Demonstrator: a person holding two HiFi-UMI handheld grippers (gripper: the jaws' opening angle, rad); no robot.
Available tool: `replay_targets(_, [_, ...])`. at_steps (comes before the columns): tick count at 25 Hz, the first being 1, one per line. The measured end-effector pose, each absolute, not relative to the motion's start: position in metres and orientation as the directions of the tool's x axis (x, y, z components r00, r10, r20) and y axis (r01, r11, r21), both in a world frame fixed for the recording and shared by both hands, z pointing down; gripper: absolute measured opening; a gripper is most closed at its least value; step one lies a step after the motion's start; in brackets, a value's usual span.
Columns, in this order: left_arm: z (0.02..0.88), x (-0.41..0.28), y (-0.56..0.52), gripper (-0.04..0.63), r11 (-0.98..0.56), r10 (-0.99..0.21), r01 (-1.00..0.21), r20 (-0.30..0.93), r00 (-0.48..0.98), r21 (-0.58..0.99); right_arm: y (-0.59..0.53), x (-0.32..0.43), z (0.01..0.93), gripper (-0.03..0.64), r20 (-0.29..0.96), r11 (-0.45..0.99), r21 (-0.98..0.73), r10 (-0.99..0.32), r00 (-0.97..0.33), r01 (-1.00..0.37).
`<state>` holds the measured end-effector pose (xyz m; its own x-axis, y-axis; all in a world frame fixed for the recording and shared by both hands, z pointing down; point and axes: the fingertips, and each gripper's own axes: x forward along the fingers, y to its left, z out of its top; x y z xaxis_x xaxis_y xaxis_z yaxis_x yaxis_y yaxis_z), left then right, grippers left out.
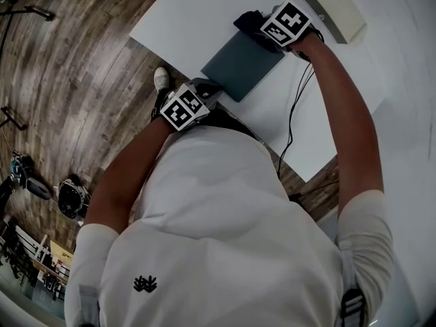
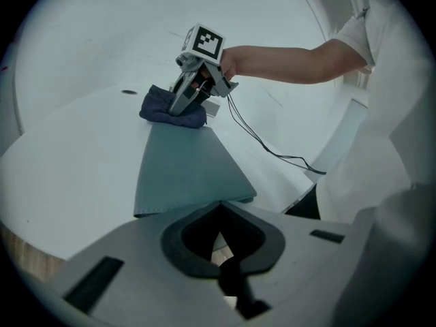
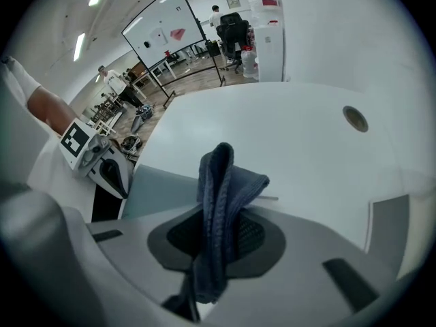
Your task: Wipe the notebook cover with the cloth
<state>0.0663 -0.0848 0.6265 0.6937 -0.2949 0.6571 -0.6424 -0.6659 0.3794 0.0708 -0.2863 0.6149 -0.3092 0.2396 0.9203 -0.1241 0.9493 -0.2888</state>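
While the teal notebook (image 1: 240,65) lies closed and flat on the white bench (image 1: 204,12), close to the bench edge nearest the person, its long axis runs away from that edge toward the bench's middle. One short end points at the person and the other at the far side. At the near short end sits the left gripper (image 2: 219,204), its jaws drawn together with only a thin slit behind the tips. The tips meet right on the notebook's near edge and appear to pinch it, though the contact itself is hard to make out. At the far short end the right gripper (image 2: 178,106) tilts steeply down, jaws closed tight on a dark blue cloth (image 3: 219,182). In the right gripper view a fold of the cloth stands up between the pads and flops over beyond the tips. In the left gripper view the rest is bunched under that gripper, touching the notebook's far edge and spilling onto the bench beside it. The stretch of cover between the two grippers shows plain teal. A black cable (image 1: 294,107) trails from the right gripper across the bench to the near edge. A round hole (image 3: 355,118) in the bench top lies beyond the cloth, well apart from it, and a pale rectangular box (image 1: 335,7) rests just beyond the right gripper. Wood-plank floor (image 1: 68,80) shows past the bench's corner.
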Motion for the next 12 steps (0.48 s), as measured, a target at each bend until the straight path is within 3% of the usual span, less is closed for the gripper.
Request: replay_targets(12, [0.625, 0.061, -0.082, 0.000, -0.671, -0.290, -0.640, 0.662, 0.691, 0.374, -0.318, 0.080, 0.604, 0.061, 0.948, 0.977, -0.114, 0.054, -0.313, -0.180])
